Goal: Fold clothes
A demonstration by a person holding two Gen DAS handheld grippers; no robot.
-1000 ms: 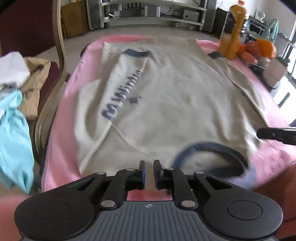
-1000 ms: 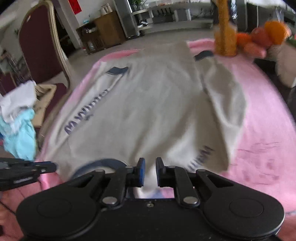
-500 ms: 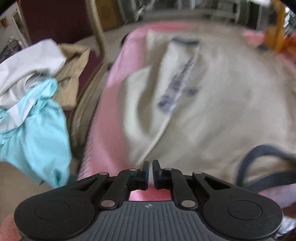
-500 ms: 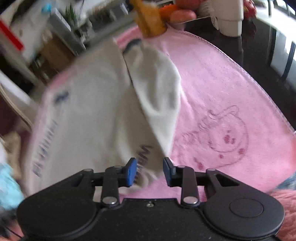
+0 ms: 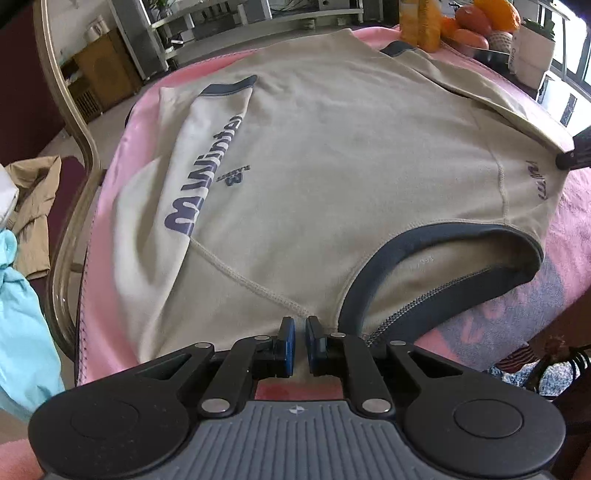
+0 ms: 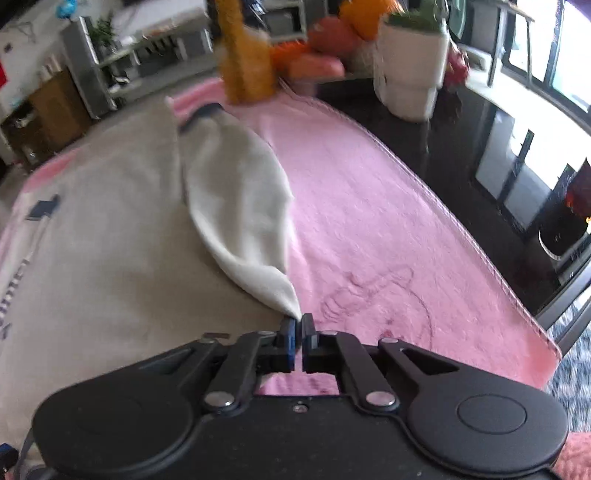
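A beige sweatshirt (image 5: 332, 166) with a navy collar (image 5: 443, 243) and "Winter" lettering lies flat on a pink blanket (image 5: 107, 206). My left gripper (image 5: 299, 328) is at the near shoulder, just left of the collar. Its fingers are almost together over the garment's edge, where the shoulder seam ends. In the right wrist view the sweatshirt's right sleeve (image 6: 240, 206) is folded in over the body. My right gripper (image 6: 298, 325) is shut on the sleeve's near tip, which rises to a point at the pads. One finger of my right gripper (image 5: 576, 151) shows at the left view's right edge.
A gold-framed chair (image 5: 70, 110) stands left of the table, holding tan (image 5: 33, 206) and turquoise (image 5: 22, 314) clothes. An orange bottle (image 6: 247, 62), fruit (image 5: 480, 22) and a white pot (image 6: 413, 66) crowd the far right corner. Bare pink blanket (image 6: 369, 221) lies right of the sweatshirt.
My right gripper was open half a second ago and has closed on the sleeve's tip. The left gripper swung left toward the chair, then back to the shoulder by the collar.
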